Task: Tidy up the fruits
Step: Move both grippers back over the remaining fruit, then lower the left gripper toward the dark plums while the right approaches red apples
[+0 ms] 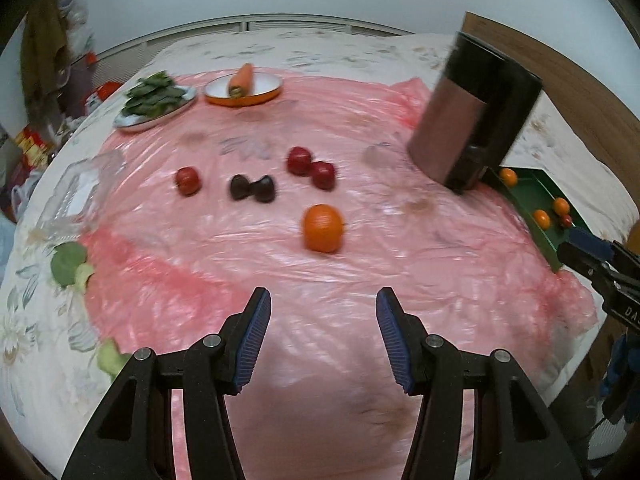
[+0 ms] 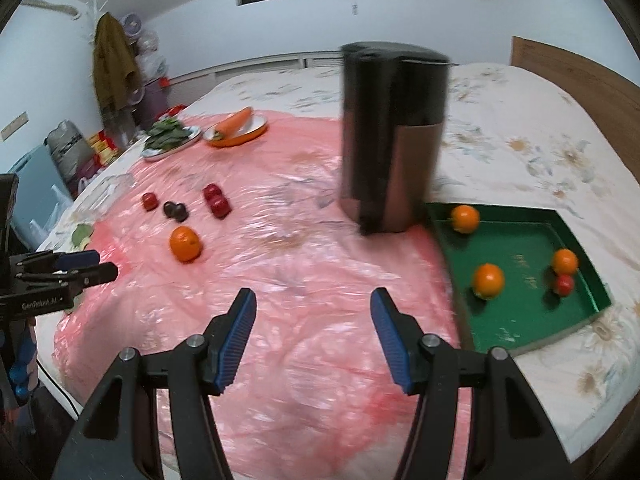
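An orange [image 1: 322,228] [image 2: 185,243] lies on the pink plastic sheet [image 1: 360,264]. Behind it lie two dark plums [image 1: 253,187] [image 2: 175,211], a pair of red fruits [image 1: 311,167] [image 2: 217,201] and a single red fruit [image 1: 187,180] [image 2: 149,201]. A green tray [image 2: 520,312] [image 1: 538,194] at the right holds three oranges and one small red fruit [image 2: 564,284]. My left gripper [image 1: 323,306] is open and empty above the sheet, short of the orange. My right gripper [image 2: 313,308] is open and empty, left of the tray.
A tall dark canister [image 2: 392,136] [image 1: 472,116] stands beside the tray's far corner. At the back are an orange-rimmed bowl with a carrot [image 1: 241,80] and a plate of green leaves [image 1: 154,98]. A clear plastic box [image 1: 80,188] and green vegetable pieces [image 1: 70,264] lie at the left.
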The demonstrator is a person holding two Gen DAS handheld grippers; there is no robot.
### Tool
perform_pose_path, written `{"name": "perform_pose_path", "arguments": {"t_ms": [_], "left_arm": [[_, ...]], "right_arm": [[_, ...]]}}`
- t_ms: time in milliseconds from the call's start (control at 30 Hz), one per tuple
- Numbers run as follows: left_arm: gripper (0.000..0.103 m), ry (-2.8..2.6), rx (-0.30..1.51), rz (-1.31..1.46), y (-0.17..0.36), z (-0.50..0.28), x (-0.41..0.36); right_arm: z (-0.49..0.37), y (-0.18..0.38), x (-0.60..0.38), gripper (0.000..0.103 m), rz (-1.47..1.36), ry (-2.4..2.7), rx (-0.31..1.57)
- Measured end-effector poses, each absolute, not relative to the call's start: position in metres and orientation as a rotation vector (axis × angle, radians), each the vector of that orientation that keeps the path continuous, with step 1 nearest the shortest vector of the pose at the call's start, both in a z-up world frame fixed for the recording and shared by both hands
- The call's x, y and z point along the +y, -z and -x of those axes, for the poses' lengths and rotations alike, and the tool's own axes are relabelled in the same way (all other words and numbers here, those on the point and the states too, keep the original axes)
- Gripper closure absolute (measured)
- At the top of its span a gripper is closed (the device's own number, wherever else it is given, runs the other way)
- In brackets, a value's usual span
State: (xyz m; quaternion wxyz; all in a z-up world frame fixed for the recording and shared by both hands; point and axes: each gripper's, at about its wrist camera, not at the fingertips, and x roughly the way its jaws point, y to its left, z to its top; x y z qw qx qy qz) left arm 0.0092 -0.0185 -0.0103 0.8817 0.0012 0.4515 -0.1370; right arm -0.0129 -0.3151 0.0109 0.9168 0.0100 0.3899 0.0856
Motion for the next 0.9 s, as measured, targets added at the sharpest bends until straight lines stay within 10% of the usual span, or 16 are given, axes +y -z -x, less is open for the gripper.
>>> {"name": "perform_pose_path", "arguments": {"t_ms": [900], "left_arm": [[0.076, 0.385, 0.994, -0.181, 0.051, -0.120, 0.031]], "right_arm": [[-0.111, 0.037, -0.204, 0.008, 0.038, -0.443, 0.868]]}}
